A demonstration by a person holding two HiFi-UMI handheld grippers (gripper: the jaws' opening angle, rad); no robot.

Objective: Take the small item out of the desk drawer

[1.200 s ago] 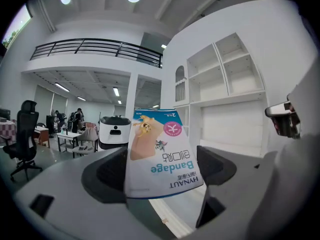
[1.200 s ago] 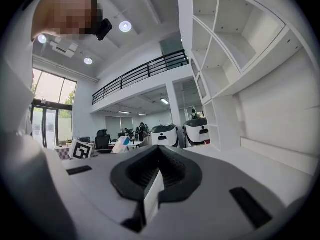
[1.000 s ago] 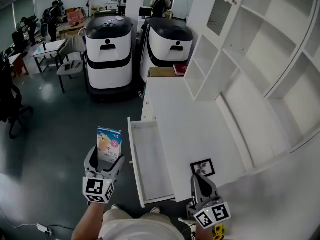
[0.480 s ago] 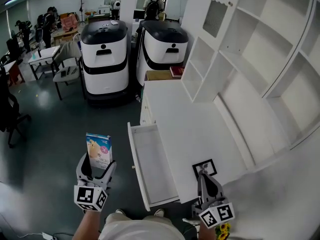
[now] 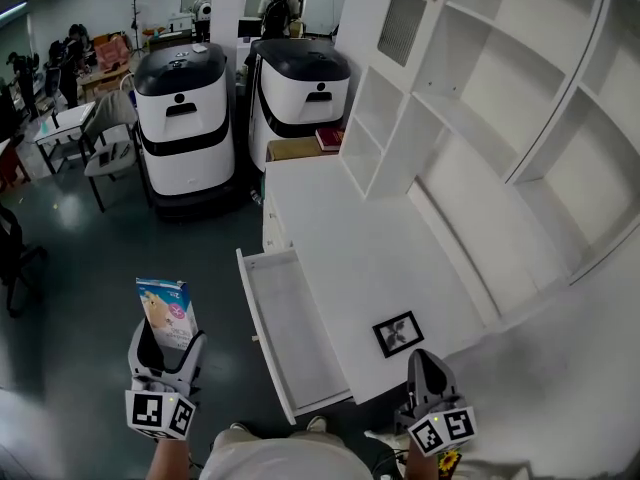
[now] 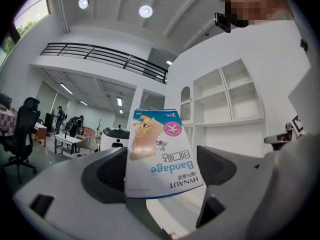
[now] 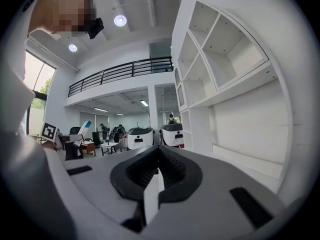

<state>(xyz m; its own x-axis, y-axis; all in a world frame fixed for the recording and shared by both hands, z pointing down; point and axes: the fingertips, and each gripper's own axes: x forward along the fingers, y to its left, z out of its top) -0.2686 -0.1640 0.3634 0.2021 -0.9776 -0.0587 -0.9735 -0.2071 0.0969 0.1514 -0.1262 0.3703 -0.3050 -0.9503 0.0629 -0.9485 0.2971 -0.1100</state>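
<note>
My left gripper (image 5: 168, 340) is shut on a small bandage box (image 5: 165, 311), blue and white with a pink round mark, held upright over the floor left of the desk. In the left gripper view the bandage box (image 6: 160, 151) stands between the two dark pads, its print upside down. The white desk drawer (image 5: 285, 330) is pulled out and looks empty. My right gripper (image 5: 427, 373) hangs at the desk's near edge, below a black-framed marker card (image 5: 397, 333). Its jaws meet with nothing between them, and the right gripper (image 7: 159, 171) points along the desk.
The white desk (image 5: 370, 258) carries a tall open shelf unit (image 5: 480, 118) along its right side. Two large white and black machines (image 5: 185, 108) stand beyond the desk's far end. Chairs and tables (image 5: 95, 143) fill the room's left, with people far back.
My left gripper with the bandage box has drifted left and toward me, away from the drawer. The right gripper has slid slightly back off the marker card.
</note>
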